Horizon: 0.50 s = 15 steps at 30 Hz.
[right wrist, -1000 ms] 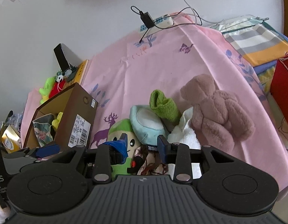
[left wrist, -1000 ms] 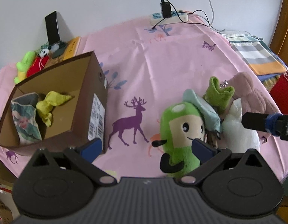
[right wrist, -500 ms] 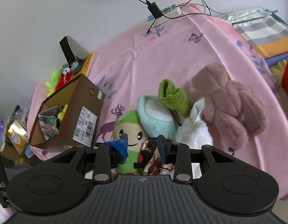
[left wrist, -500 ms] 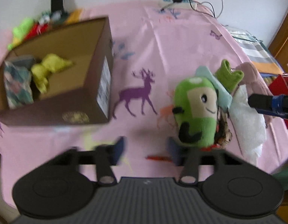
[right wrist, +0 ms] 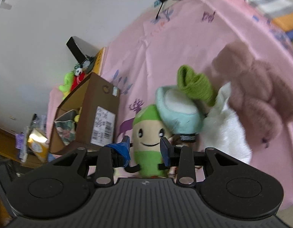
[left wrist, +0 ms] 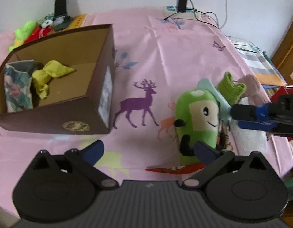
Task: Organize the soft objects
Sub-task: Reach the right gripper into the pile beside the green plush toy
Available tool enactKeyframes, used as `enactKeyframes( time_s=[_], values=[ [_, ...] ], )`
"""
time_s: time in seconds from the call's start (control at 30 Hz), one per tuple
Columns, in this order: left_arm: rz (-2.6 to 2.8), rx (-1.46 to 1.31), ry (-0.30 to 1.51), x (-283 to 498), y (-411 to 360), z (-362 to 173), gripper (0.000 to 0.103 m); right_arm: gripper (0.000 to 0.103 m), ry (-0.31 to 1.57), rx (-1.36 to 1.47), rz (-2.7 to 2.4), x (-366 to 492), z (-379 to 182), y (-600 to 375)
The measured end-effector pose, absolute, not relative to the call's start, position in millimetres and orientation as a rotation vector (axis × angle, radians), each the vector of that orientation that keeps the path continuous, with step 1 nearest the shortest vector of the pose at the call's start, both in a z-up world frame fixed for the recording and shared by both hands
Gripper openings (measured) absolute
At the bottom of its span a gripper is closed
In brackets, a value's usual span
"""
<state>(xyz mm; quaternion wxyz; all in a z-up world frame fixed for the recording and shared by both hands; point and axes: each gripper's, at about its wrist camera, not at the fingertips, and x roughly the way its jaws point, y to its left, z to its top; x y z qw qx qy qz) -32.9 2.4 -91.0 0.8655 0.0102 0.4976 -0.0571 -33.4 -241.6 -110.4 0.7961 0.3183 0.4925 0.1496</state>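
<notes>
On the pink deer-print cloth (left wrist: 146, 60), a green plush doll (left wrist: 199, 121) lies at the near edge of a pile with a pale blue plush (right wrist: 176, 112), a green sock (right wrist: 195, 85), a white towel (right wrist: 226, 129) and a brown teddy bear (right wrist: 260, 87). Left claw (left wrist: 148, 150) has just been opening and stands wide, nothing between its fingers. Right claw (right wrist: 145, 148) is narrow, its fingers flanking the doll's face; whether they press it I cannot tell. Cardboard box (left wrist: 89, 114) holds a yellow cloth (left wrist: 49, 74) and a floral pouch (left wrist: 17, 89); its barcode label (right wrist: 102, 129) is too blurred to read.
</notes>
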Motion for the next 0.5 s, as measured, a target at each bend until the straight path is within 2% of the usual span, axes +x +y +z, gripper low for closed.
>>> enactKeyframes(
  time_s=[0.5],
  values=[
    [-0.235, 0.031, 1.004, -21.2, -9.0, -94.7, 0.102, 0.02, 1.103, 0.749, 0.455, 8.2, -135.2, -219.2]
  ],
)
